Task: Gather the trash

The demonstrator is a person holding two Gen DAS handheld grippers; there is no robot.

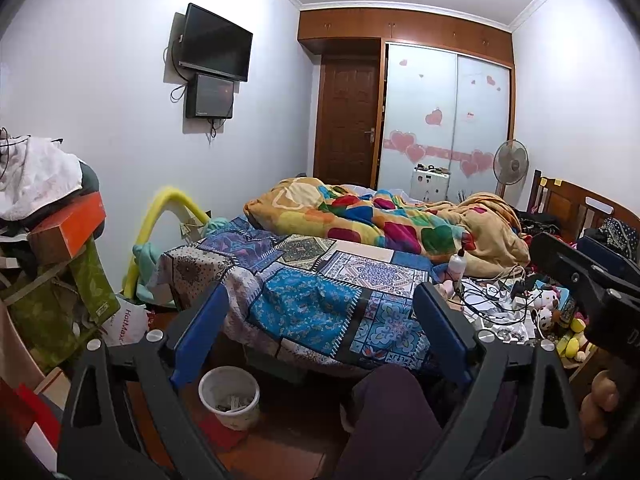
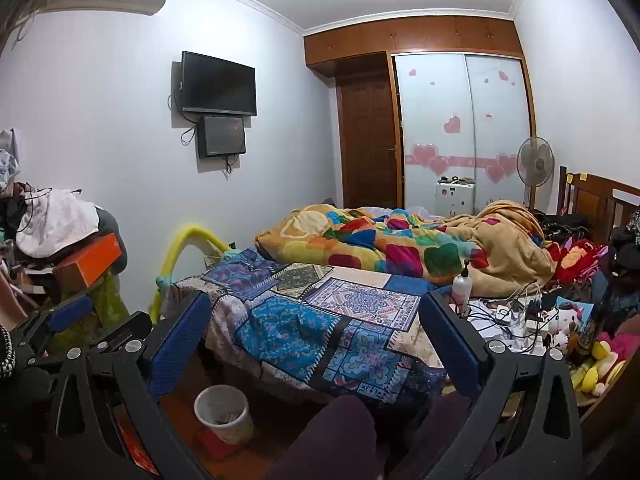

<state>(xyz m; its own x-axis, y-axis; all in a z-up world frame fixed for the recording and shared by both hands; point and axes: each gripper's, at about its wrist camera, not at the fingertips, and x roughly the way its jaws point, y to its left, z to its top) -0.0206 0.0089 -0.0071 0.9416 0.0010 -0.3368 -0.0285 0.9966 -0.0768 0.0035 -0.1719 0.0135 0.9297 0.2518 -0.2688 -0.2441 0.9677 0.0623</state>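
A white waste bin (image 1: 229,396) with some crumpled scraps inside stands on the floor at the foot of the bed; it also shows in the right wrist view as the bin (image 2: 224,408). My left gripper (image 1: 320,334) is open and holds nothing, raised above the bin and facing the patchwork bedcover (image 1: 304,300). My right gripper (image 2: 312,346) is open as well and holds nothing, at about the same height. Loose papers and cables (image 1: 492,304) lie on the bed's right side, beside a white pump bottle (image 2: 462,284).
A person's knees (image 2: 332,436) sit low between the grippers. A pile of boxes and clothes (image 1: 48,216) stands at the left. Soft toys (image 2: 600,360) crowd the right edge. A rumpled colourful quilt (image 1: 380,220) covers the far bed. A fan (image 1: 510,164) stands by the wardrobe.
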